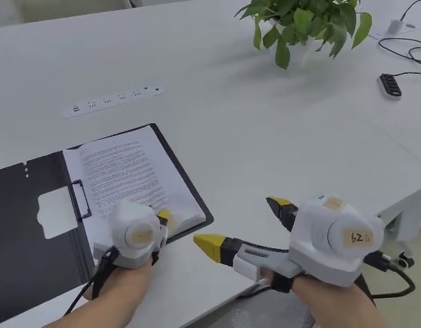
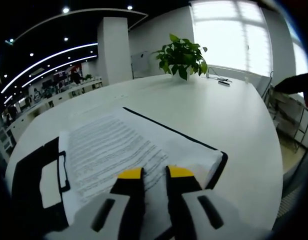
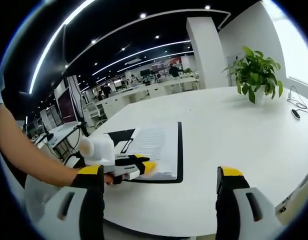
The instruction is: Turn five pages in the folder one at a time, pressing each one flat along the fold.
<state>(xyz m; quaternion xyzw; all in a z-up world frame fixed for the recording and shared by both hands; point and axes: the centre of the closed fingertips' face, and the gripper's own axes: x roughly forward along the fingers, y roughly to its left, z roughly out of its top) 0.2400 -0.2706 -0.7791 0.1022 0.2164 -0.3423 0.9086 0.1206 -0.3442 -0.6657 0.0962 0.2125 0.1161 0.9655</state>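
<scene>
Lifting only the top printed white page is the point here. The left gripper, its yellow-tipped jaws nearly together over the page's near right corner, should catch a single sheet, though I cannot tell whether one is pinched between them. The open black plastic folder lies at the near left of the white table, and the right gripper, jaws wide apart near its right edge, looks free to press along the fold afterwards.
</scene>
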